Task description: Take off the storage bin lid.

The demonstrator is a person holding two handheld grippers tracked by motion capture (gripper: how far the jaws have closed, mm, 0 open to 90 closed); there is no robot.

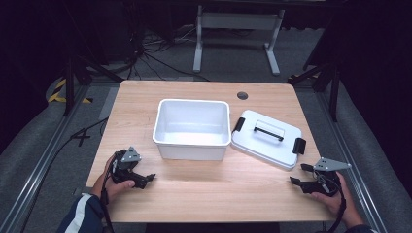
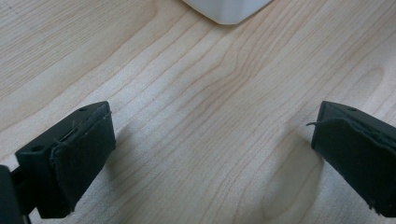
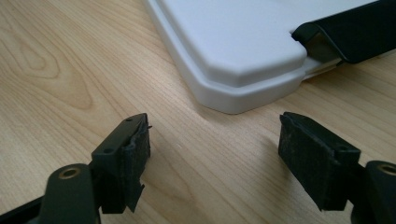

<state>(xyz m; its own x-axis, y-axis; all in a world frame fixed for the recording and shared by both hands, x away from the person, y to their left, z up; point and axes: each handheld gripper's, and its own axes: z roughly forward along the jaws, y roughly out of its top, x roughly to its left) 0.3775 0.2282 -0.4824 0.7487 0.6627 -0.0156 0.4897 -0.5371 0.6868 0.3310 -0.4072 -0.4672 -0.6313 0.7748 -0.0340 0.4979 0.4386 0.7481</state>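
A white open box [image 1: 192,128] stands in the middle of the wooden table [image 1: 204,194]; its corner [image 2: 227,10] shows at the top of the left gripper view. To the box's right its white lid [image 1: 266,139] lies flat, with a black handle [image 1: 268,130] and black clips [image 1: 299,145]; a lid corner [image 3: 238,56] and one clip [image 3: 348,35] lie just beyond my right jaws. My left gripper [image 1: 147,180] rests open near the front left edge, nothing between its pads. At the front right my right gripper [image 1: 299,174] is open too, pointing at the lid's corner.
A round cable hole [image 1: 242,95] sits near the table's far edge. Behind the table stand a white frame [image 1: 238,29] and loose cables on the grey floor. A hand holds each gripper at the table's front edge.
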